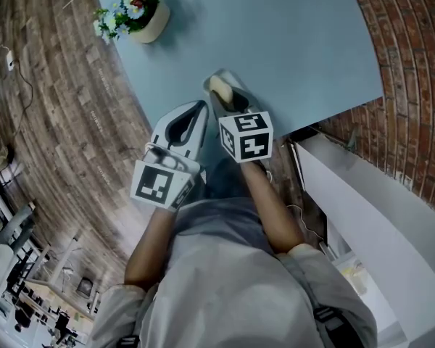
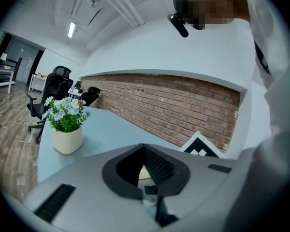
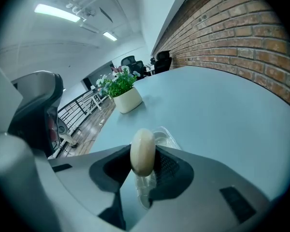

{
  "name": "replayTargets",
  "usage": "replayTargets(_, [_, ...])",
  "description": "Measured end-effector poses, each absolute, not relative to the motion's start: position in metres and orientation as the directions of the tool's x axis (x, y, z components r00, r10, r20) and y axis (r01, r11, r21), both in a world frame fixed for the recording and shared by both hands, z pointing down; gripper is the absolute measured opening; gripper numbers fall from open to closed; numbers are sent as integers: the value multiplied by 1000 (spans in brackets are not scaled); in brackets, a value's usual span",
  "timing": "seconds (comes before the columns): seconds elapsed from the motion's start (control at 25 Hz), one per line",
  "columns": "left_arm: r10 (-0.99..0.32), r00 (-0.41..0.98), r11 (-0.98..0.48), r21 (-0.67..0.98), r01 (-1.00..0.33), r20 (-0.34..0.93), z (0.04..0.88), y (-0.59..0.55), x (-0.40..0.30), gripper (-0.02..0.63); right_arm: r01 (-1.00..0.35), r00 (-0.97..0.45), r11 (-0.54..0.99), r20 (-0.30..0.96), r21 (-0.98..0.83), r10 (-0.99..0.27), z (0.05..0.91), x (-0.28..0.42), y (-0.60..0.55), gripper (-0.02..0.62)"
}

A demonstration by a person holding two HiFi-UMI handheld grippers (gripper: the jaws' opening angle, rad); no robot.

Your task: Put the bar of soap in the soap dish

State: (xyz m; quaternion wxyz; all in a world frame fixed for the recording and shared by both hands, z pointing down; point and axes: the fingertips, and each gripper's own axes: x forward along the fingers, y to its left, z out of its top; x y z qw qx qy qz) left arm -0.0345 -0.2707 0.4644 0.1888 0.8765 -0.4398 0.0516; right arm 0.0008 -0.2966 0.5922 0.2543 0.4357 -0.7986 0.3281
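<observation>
A cream oval bar of soap [image 3: 142, 151] stands on edge between the jaws of my right gripper [image 3: 144, 154], which is shut on it. Just below and beyond it a clear plastic soap dish [image 3: 165, 138] rests on the pale blue table [image 3: 217, 105]. In the head view the soap [image 1: 220, 87] hangs over the dish [image 1: 237, 83] near the table's front edge, held by the right gripper [image 1: 223, 93]. My left gripper [image 1: 198, 107] waits close to its left, jaws meeting at the tips with nothing between them; its own view shows the left gripper [image 2: 145, 148] the same way.
A white pot of flowers [image 1: 141, 13] stands at the table's far left corner, the same flower pot [image 3: 123, 94] lying well beyond the dish. A brick wall [image 1: 409, 71] runs along the right. A white ledge [image 1: 362, 194] lies to my right.
</observation>
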Motion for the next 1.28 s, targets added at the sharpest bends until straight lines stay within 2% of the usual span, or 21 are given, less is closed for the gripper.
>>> replayTargets(0.2, [-758, 611, -558, 259, -788, 227, 456, -271, -31, 3, -861, -491, 413, 695, -297, -525, 592, 1, -295, 118])
replayTargets(0.36, [-746, 608, -540, 288, -791, 271, 465, -266, -33, 3, -865, -481, 413, 706, -284, -520, 594, 2, -294, 120])
replayTargets(1.28, [-740, 627, -551, 316, -772, 243, 463, -262, -21, 3, -883, -431, 404, 750, -238, -502, 605, 24, -280, 149])
